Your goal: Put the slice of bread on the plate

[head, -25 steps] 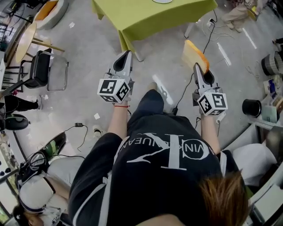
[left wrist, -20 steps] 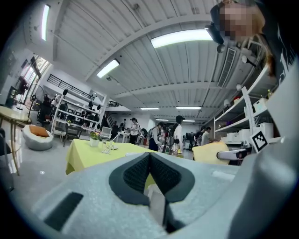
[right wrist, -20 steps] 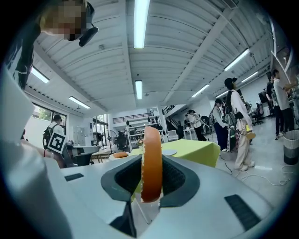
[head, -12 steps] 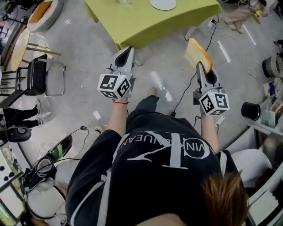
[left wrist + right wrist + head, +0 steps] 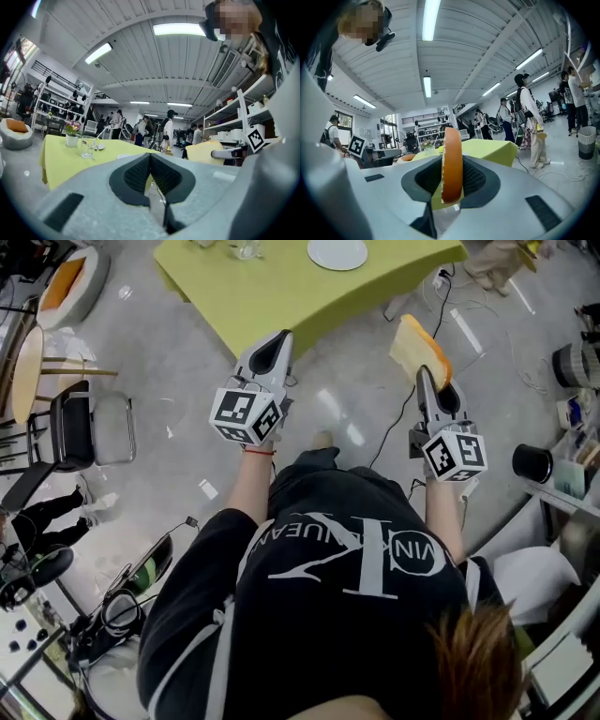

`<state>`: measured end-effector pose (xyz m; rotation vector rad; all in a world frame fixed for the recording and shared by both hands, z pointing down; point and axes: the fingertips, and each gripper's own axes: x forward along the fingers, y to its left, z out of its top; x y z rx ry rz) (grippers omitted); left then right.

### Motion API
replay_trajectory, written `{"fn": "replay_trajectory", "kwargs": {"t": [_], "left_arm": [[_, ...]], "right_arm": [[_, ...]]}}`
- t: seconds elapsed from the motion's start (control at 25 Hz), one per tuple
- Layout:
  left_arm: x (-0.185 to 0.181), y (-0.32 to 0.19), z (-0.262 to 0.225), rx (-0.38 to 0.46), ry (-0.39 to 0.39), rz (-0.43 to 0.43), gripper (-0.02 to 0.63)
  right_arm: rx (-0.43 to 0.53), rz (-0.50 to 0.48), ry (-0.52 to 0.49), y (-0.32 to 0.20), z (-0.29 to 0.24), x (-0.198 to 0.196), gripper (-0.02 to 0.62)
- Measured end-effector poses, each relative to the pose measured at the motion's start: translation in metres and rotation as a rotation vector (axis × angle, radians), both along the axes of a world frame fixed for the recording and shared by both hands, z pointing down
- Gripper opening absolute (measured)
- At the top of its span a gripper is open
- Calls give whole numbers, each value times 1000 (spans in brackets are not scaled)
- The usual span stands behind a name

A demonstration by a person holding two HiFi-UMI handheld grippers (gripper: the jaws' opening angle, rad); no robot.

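Bread slice [image 5: 419,348] sits pinched in the right gripper [image 5: 424,379]. It stands on edge, with its orange-brown crust turned back toward the person and its pale face to the side. In the right gripper view the jaws are only partly closed. Both dark pads press on the slice [image 5: 451,161], one from each side, and it pokes up well above them. It is held out over the grey floor [image 5: 178,474], short of the near edge of the green table [image 5: 272,292]. The white plate [image 5: 337,252] lies on the far part of that table, well apart from the bread.

The left gripper [image 5: 279,341] is held out level alongside the right one. From above, its tip lines up with the table's near edge. In the left gripper view its jaws are pressed together with nothing between them.

On the table, left of the plate, stands what looks like a clear glass [image 5: 87,147], though it is small and I would not swear to it. A little pot of flowers [image 5: 71,139] is behind it. A black cable [image 5: 392,427] trails across the floor beneath the right gripper, and a black chair [image 5: 80,418] stands off to the left.
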<state>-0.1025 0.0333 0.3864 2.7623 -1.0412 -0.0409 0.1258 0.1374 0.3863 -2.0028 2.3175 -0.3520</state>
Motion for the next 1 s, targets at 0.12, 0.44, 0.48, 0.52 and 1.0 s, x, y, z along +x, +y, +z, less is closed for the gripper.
{"fn": "replay_trajectory", "kwargs": {"t": [0.12,0.44,0.48,0.52,1.0], "left_arm": [[-1,-19,-1,-1,7,12,8],[14,-44,2,-17,10,46,8],[18,-45,3,-19,6,55,6],[20,-48,3,-20,2,60,8],[39,-119,1,-25,-14,15,8]], "right_arm": [[11,10,-8,-16,-6,-4,97],[27,17,-21,-37,-18,-1,97],[25,20,-26,-40,-18,0,97],[21,20,-30,-43,-16,1,97],[10,-31,-55,-125,-13,23,97]]}}
